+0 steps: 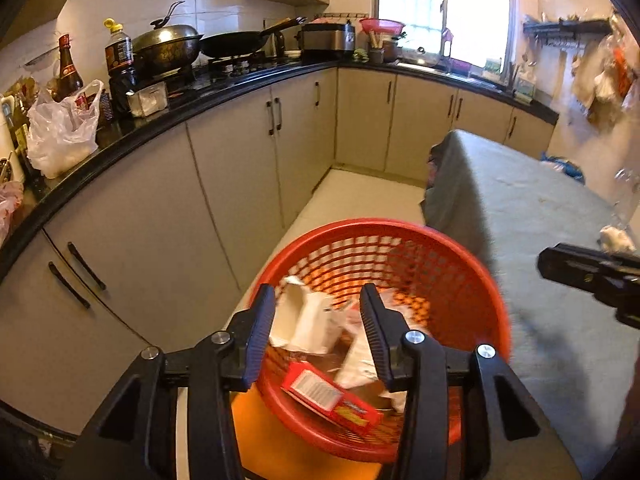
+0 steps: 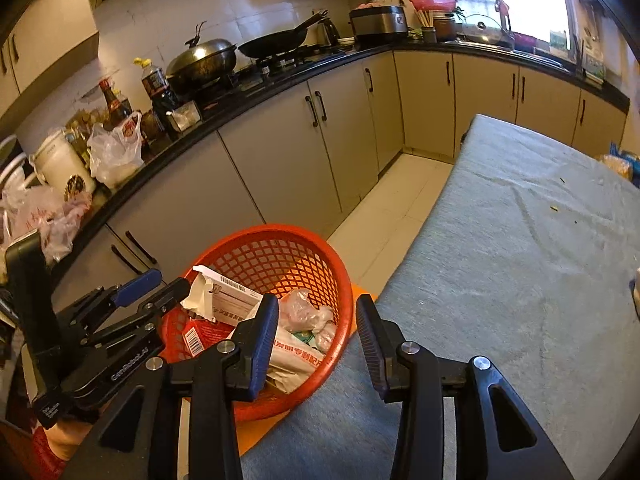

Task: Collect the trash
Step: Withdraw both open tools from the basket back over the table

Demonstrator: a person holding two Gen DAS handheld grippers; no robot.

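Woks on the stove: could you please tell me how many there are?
2. A lidded wok stands on the left burner, and an open black wok with a long handle sits to its right. Nothing suggests another behind them.

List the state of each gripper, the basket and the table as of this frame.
left gripper: open, nothing between the pads, above the basket.
right gripper: open, empty, over the basket's rim and the table edge.
red basket: upright, holding boxes and wrappers.
red box: lying in the basket.
table: cloth-covered.
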